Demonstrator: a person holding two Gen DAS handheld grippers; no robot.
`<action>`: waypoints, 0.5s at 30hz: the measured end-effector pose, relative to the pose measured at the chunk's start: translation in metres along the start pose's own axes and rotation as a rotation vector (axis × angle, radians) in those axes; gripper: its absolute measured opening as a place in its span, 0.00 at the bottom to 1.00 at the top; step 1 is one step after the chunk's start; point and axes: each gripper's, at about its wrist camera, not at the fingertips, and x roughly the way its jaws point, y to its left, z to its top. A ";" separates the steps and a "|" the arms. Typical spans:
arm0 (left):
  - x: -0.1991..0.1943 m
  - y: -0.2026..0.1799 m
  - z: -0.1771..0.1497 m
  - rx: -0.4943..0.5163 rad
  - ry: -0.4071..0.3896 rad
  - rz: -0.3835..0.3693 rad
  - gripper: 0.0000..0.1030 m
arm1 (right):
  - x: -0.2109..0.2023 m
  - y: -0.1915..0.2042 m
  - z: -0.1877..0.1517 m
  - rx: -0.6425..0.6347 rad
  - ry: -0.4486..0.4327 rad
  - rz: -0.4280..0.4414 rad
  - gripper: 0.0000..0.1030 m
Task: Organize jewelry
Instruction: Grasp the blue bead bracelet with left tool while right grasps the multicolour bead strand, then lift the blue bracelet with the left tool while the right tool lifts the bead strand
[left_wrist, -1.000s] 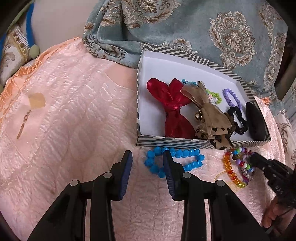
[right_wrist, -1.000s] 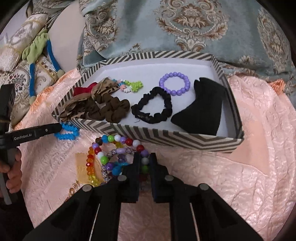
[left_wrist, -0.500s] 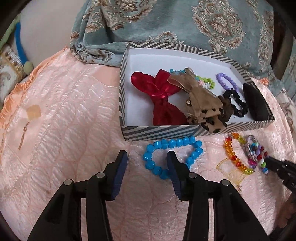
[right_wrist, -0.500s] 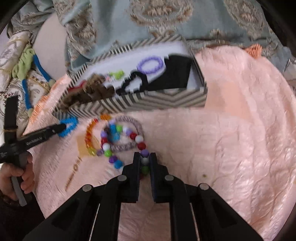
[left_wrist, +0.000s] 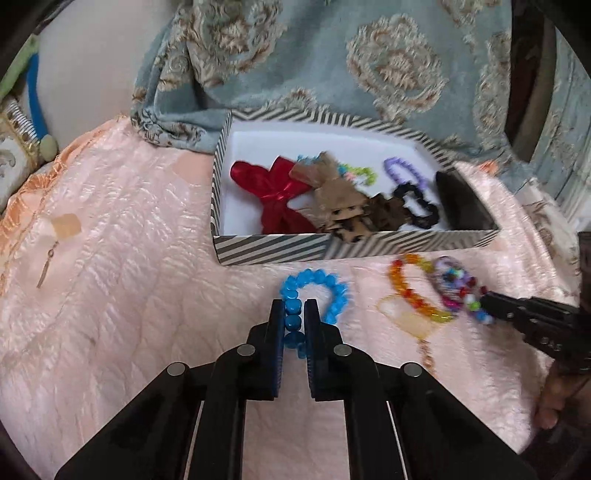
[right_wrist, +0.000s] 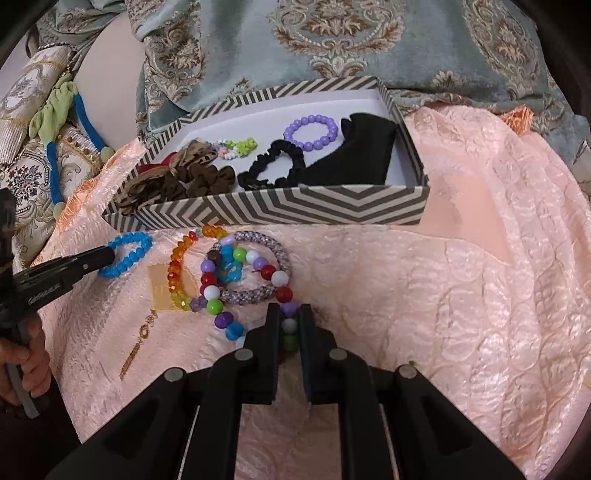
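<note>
Blue bracelet (left_wrist: 325, 295) between left gripper (left_wrist: 294, 319) fingers

A quilted peach satin bedspread (right_wrist: 480, 277) covers the bed; behind it lies a blue-grey damask blanket (right_wrist: 332, 37), with ornate cushions (right_wrist: 33, 173) at left.

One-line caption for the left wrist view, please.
Left gripper shut on blue bead bracelet lying on pink bedspread before striped box.

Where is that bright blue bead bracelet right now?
The blue bracelet lies on the pink bedspread just in front of the striped box, left of the orange bead bracelet, its near side pinched between the left tongs.
</note>
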 end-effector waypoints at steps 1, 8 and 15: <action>-0.005 -0.001 -0.003 -0.004 -0.008 -0.007 0.00 | -0.004 0.001 -0.002 0.002 -0.008 0.002 0.09; -0.016 -0.007 -0.020 -0.020 -0.007 -0.030 0.00 | -0.028 0.014 -0.021 0.016 -0.065 0.045 0.09; -0.014 -0.011 -0.022 -0.009 -0.002 -0.034 0.00 | -0.015 0.021 -0.028 0.005 -0.012 0.020 0.09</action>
